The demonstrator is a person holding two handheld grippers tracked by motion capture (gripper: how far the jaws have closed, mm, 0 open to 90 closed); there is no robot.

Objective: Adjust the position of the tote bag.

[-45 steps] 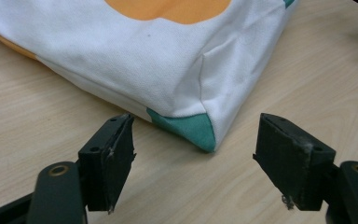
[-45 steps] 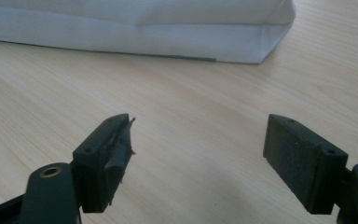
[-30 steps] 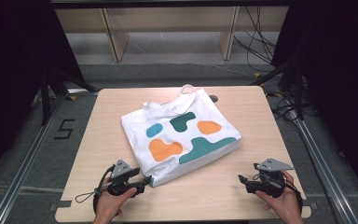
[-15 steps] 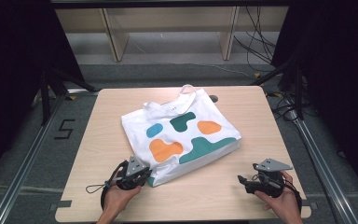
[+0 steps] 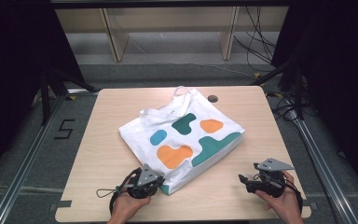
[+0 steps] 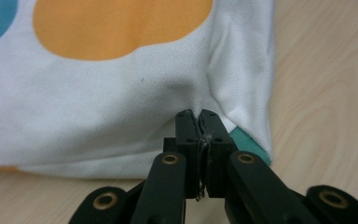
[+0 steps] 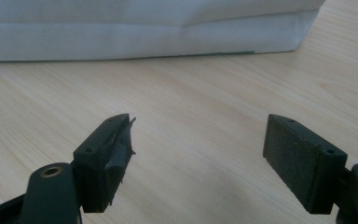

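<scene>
A white tote bag (image 5: 182, 135) printed with orange, teal and blue blobs lies flat in the middle of the wooden table (image 5: 107, 140). Its handles (image 5: 179, 95) point to the far side. My left gripper (image 5: 160, 183) is at the bag's near corner. Its jaws have just closed, and in the left gripper view the left gripper (image 6: 198, 116) is shut on a pinched fold of the white tote bag (image 6: 98, 107). My right gripper (image 5: 242, 179) rests on the table near the front right, apart from the bag. The right gripper (image 7: 198, 144) stands open above bare wood, with the tote bag (image 7: 144, 32) ahead of it.
A round cable hole (image 5: 212, 98) sits in the table just behind the bag. A wooden shelf frame (image 5: 168, 28) stands beyond the far edge. Metal rails (image 5: 28, 163) run along both sides of the table.
My left gripper has slid right to the bag's near corner and closed on the cloth there. The right gripper has stayed where it was.
</scene>
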